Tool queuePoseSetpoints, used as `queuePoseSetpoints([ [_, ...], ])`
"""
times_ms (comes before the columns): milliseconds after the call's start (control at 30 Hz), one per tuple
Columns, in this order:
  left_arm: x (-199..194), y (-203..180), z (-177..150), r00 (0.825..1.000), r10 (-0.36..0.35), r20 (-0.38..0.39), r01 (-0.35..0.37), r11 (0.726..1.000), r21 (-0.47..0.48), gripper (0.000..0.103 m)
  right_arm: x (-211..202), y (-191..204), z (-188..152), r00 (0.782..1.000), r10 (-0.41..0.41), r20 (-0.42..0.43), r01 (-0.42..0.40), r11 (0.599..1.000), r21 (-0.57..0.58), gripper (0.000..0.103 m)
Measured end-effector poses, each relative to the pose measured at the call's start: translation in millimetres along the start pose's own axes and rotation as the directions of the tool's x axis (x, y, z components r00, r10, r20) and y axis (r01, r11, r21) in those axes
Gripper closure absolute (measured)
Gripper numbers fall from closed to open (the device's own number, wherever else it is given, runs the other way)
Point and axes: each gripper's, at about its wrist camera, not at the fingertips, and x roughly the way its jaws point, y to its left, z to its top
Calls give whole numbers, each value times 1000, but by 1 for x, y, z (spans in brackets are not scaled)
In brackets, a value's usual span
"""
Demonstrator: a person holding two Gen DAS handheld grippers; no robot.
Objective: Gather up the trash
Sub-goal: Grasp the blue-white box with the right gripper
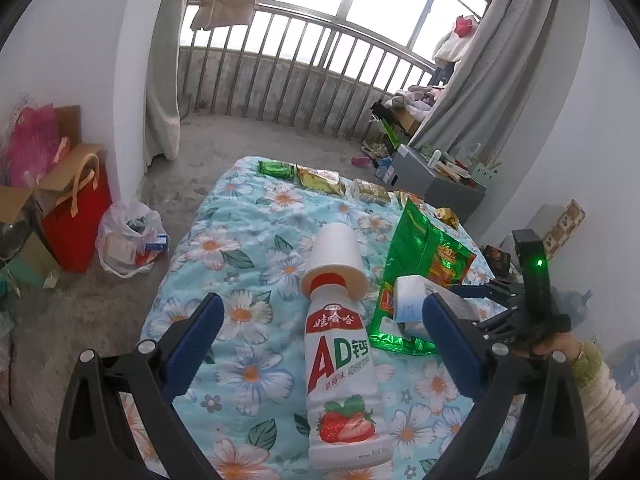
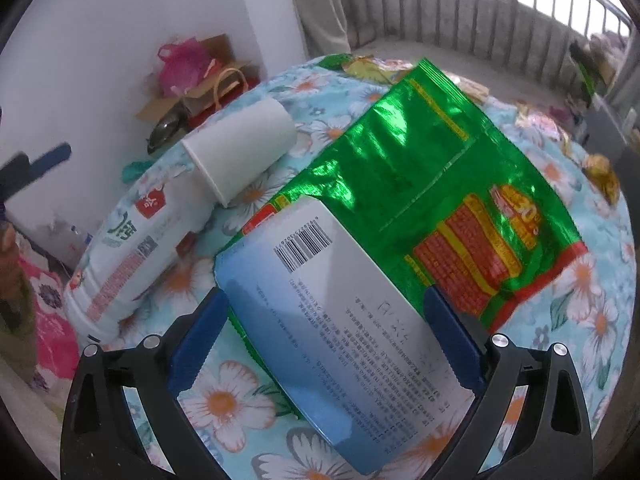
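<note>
1 bottle [image 1: 342,364] neck hidden inside cup [image 1: 335,255]

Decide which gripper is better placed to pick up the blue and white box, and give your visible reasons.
Right. The right gripper is open with the box already between its fingers, lying on the green bag. The left gripper is open astride the bottle instead.

Bottle [image 1: 342,376]: "娃哈哈", "AD钙". Green bag [image 2: 432,184]: "30". Box [image 2: 340,320]: barcode, print unreadable.
</note>
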Motion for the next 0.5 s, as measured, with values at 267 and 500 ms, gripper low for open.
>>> queuePoseSetpoints([
  [267,19,-10,6,998,-51,-30,51,999,4,6,-18,-28,-21,997,37,-61,-17,954,300,31],
  [500,51,-40,34,989,-111,-97,117,991,58,6,-34,-22,-69,998,-6,-66,34,902,430,31],
])
